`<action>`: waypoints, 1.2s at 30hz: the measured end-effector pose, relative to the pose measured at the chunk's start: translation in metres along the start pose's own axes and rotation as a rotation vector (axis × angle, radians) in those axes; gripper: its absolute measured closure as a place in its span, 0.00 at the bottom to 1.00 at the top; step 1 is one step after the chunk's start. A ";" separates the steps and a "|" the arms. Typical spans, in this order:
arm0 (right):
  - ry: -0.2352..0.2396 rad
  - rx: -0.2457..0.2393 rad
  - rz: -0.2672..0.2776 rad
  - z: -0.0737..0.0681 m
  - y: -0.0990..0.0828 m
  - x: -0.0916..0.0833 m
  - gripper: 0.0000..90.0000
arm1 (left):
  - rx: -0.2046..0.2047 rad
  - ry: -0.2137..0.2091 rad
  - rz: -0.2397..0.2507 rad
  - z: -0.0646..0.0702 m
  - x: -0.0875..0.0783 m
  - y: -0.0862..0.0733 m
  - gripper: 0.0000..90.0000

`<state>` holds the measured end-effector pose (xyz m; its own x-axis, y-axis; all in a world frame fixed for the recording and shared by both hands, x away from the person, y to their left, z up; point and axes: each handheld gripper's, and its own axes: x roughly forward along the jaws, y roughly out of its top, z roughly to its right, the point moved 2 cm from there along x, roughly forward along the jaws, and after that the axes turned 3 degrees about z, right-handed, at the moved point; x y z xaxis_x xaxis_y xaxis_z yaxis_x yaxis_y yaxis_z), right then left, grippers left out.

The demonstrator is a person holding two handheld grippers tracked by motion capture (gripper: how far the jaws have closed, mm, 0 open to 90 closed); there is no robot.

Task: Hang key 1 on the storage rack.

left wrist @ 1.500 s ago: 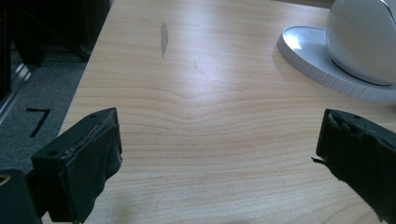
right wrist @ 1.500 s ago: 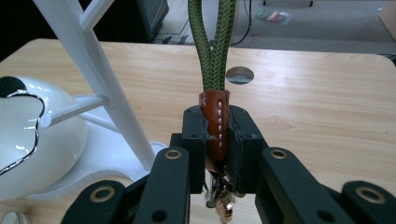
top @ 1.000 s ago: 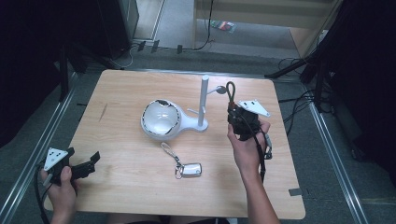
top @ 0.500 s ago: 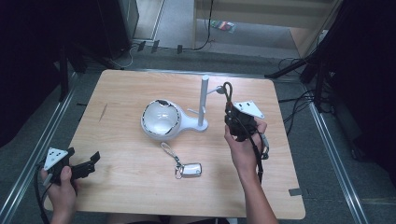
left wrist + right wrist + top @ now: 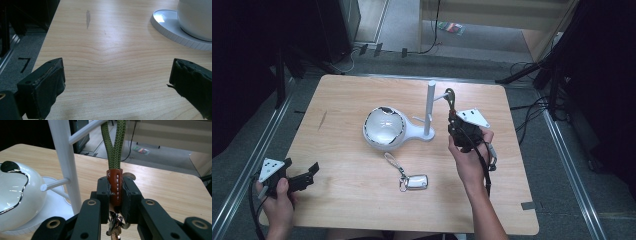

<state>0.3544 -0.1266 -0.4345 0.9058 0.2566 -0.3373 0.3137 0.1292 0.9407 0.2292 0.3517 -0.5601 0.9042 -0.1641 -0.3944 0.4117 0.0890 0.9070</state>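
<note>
Right gripper (image 5: 115, 188) is clamped on the brown leather tab (image 5: 115, 185) of a keyring whose green cord loop (image 5: 114, 142) rises to the upper peg (image 5: 86, 130) of the white stand (image 5: 430, 107). In the high view the loop (image 5: 451, 97) sits at the tip of that peg, right of the post; whether it is fully over the tip I cannot tell.

Step in hand, as I judge it: hang the loop on the peg. To do it well, keep the loop spread, carry it toward the post until the cord is past the peg tip, then lower before letting go.

Left gripper (image 5: 297, 176) stands apart with nothing between, far left of the stand near the table (image 5: 342, 95) corner.

Room: a second key fob (image 5: 414, 182) lies in front of the stand, the white dome (image 5: 384, 127) just left of it. Right of the stand the table is bare up to its edge, so the hand can withdraw that way.
</note>
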 end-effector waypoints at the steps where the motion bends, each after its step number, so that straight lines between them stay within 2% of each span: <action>1: 0.002 -0.006 0.001 -0.001 0.000 -0.001 0.87 | 0.000 0.000 0.000 0.000 0.000 0.000 0.00; 21: 0.024 -0.086 -0.002 -0.021 -0.003 -0.001 0.88 | -0.007 -0.004 -0.003 -0.001 0.000 0.000 0.00; 27: 0.041 -0.103 -0.041 -0.026 -0.008 0.004 0.87 | -0.008 -0.004 -0.005 -0.001 0.000 0.000 0.00; 28: 0.064 -0.101 -0.054 -0.029 -0.010 0.005 0.86 | -0.008 -0.004 -0.005 -0.001 0.000 0.000 0.00; 32: 0.094 -0.106 -0.060 -0.034 -0.011 0.007 0.83 | -0.013 -0.005 -0.005 -0.001 0.000 0.000 0.00; 36: 0.126 -0.087 -0.087 -0.035 -0.012 0.008 0.82 | -0.015 -0.004 -0.006 -0.001 0.000 0.000 0.00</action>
<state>0.3480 -0.0928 -0.4493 0.8313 0.3584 -0.4247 0.3588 0.2374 0.9027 0.2299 0.3528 -0.5603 0.9013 -0.1691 -0.3988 0.4185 0.1023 0.9025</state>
